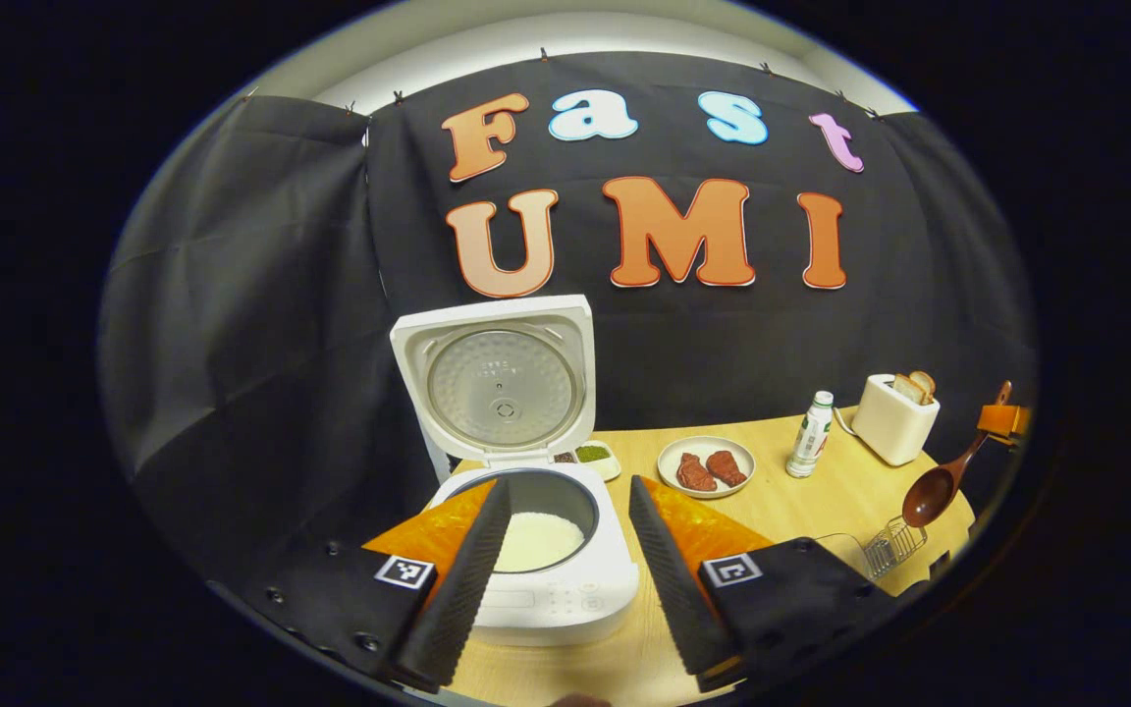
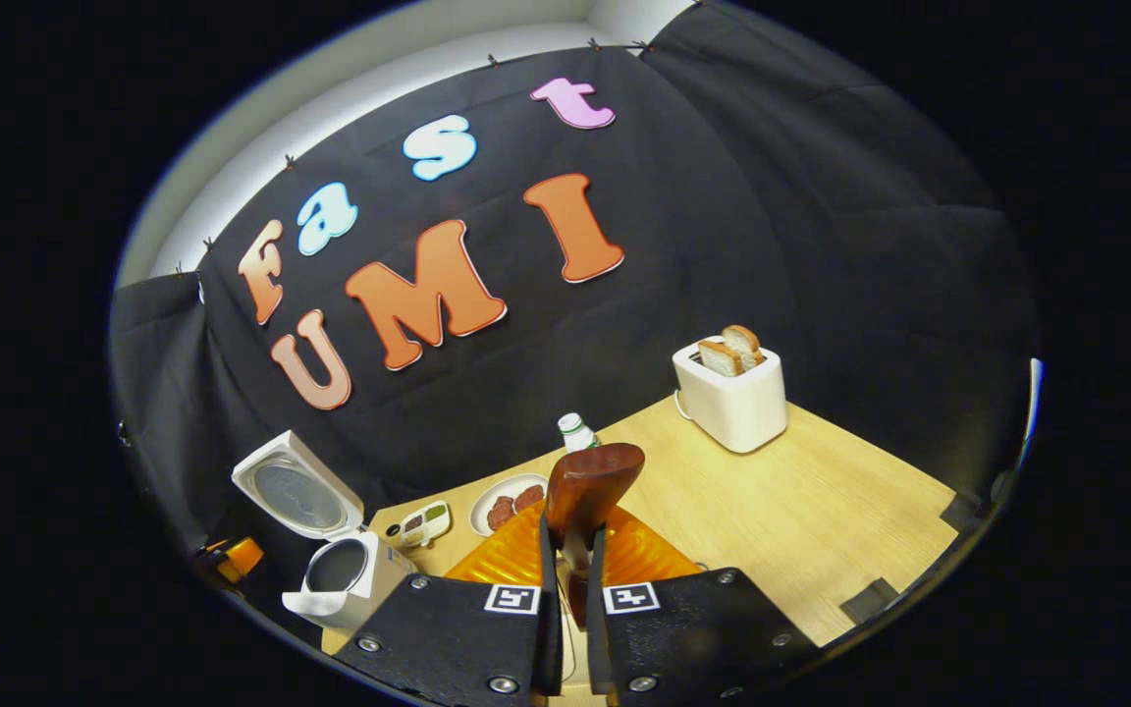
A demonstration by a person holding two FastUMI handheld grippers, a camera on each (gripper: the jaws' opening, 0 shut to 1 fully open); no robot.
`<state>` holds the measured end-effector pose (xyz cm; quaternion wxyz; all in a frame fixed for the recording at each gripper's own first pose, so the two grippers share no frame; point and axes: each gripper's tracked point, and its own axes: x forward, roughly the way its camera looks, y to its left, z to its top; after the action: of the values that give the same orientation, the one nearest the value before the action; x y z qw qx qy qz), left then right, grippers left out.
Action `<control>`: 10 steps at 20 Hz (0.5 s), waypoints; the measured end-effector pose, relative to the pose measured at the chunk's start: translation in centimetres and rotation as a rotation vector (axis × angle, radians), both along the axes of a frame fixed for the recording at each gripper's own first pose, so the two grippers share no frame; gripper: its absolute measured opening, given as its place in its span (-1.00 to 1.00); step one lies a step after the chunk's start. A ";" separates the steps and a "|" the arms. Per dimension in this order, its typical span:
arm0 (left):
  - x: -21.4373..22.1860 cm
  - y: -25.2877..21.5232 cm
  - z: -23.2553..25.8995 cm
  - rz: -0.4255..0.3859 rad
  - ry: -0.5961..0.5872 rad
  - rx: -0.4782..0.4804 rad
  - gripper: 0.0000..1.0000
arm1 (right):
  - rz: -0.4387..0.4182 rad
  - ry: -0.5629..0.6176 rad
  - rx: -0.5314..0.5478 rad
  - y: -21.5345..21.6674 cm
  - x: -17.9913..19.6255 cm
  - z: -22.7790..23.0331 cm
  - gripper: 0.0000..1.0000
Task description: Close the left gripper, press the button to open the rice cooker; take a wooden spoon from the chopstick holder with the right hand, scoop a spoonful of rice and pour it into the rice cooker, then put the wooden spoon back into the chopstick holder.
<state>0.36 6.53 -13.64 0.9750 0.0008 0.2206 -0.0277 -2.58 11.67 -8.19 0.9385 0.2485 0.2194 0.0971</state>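
Observation:
The white rice cooker [image 1: 565, 589] stands open with its lid [image 1: 499, 378] upright, and white rice [image 1: 538, 538] lies in the pot. My left gripper [image 1: 565, 579] is open just above the cooker's front, one finger on each side of the pot. Far right, my right gripper [image 1: 1002, 420] holds the wooden spoon [image 1: 931, 494] bowl-down above the wire chopstick holder [image 1: 891, 545]. In the right gripper view, my right gripper [image 2: 573, 555] is shut on the spoon's handle, and the spoon bowl [image 2: 590, 481] points ahead. The cooker [image 2: 340, 570] sits far left there.
On the wooden table [image 1: 821, 501] stand a plate of meat [image 1: 706, 466], a small condiment dish [image 1: 592, 455], a white bottle [image 1: 810, 434] and a toaster [image 1: 897, 417] with bread. The toaster [image 2: 734, 393] also stands at the back of the right gripper view.

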 end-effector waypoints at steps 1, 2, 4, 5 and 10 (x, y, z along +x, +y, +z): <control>0.0 0.3 0.3 0.003 -0.008 -0.007 0.83 | 0.019 -0.004 0.001 1.1 -0.4 0.2 -0.82; -0.2 0.8 0.3 0.012 -0.017 -0.006 0.88 | 0.041 -0.002 0.000 2.2 -0.8 0.1 -0.82; -0.3 1.6 0.7 0.032 -0.038 0.001 0.92 | 0.076 0.000 -0.008 4.4 -1.3 -0.2 -0.82; -0.5 2.1 0.7 0.039 -0.041 0.006 0.94 | 0.096 0.000 -0.015 5.5 -1.6 -0.3 -0.82; -2.0 2.9 -0.6 0.025 -0.009 -0.006 0.94 | 0.205 -0.006 -0.147 10.0 -2.9 -2.3 -0.81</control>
<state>-1.69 9.46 -14.22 0.9762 -0.0046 0.2161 -0.0162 -5.48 21.67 -10.45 0.9400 0.1548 0.2473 0.1770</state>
